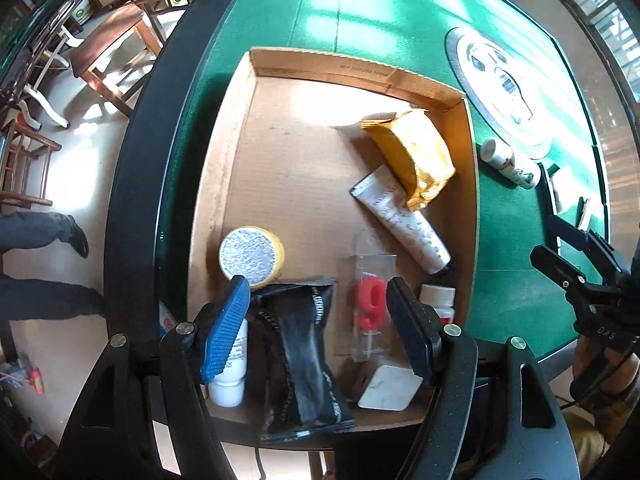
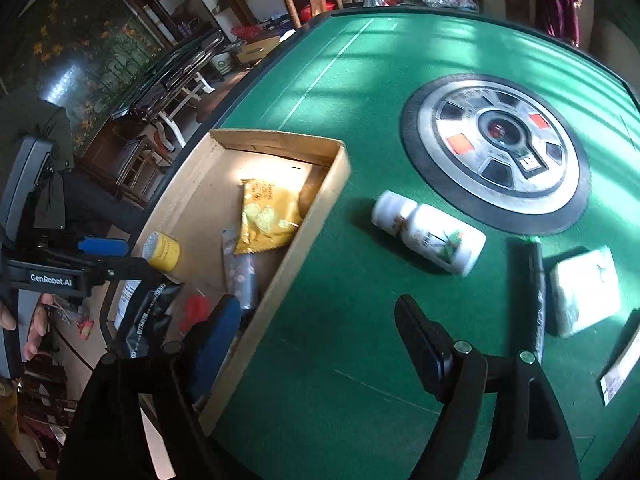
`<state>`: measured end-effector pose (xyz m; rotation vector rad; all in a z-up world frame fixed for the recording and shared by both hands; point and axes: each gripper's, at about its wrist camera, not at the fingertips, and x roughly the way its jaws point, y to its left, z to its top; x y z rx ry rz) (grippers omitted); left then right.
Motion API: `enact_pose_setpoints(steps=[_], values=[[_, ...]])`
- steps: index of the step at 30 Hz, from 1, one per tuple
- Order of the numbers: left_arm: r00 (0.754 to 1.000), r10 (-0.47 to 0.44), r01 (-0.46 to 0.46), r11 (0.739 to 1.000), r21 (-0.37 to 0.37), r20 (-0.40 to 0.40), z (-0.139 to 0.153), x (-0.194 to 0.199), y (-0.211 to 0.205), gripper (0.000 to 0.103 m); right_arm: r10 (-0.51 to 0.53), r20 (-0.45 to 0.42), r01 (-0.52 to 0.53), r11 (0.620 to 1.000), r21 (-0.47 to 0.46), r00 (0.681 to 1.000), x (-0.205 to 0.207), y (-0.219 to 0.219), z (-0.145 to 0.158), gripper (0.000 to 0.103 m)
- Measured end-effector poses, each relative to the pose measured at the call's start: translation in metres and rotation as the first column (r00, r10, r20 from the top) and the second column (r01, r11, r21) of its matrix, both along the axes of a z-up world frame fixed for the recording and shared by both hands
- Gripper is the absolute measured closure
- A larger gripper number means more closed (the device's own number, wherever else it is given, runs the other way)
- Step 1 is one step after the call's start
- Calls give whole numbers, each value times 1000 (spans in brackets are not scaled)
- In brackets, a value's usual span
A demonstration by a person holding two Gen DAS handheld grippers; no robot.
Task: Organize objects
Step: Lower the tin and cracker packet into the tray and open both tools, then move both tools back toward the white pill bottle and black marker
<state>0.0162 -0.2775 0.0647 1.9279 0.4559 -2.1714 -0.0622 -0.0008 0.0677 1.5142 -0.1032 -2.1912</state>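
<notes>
both grippers have their jaws spread and empty, the left gripper [image 1: 316,328] above the black pouch [image 1: 304,356] in the box [image 1: 224,152], the right gripper [image 2: 320,344] over the table [image 2: 360,320] near the white bottle [image 2: 430,234].

Item count, by kind:

- Cardboard tray [image 1: 472,184]: one, on the green counter [image 1: 516,240].
- Items inside the tray, eight in total: one yellow snack packet [image 1: 416,152], one white squeeze tube [image 1: 404,220], one yellow-sided round jar [image 1: 252,256], one black foil packet [image 1: 300,344], one clear pack holding a red "9" candle [image 1: 372,304], one small white pill bottle [image 1: 438,296], one white rectangular block [image 1: 390,386], one white bottle [image 1: 230,376] partly hidden.
- Items on the counter outside the tray: one white labelled bottle [image 2: 430,232] lying on its side, one dark slender tube [image 2: 538,300], one white wrapped pack [image 2: 586,292], one card [image 2: 622,372] at the frame edge.
</notes>
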Motion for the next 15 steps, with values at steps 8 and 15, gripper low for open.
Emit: enact_pose_setpoints(steps=[8, 15], values=[[989, -148, 148, 989, 21, -23, 9, -42, 65, 31, -180, 5, 180, 982, 52, 984, 26, 97, -15, 23], [951, -310, 309, 950, 43, 13, -8, -83, 124, 31, -224, -15, 224, 973, 52, 975, 18, 121, -15, 35]])
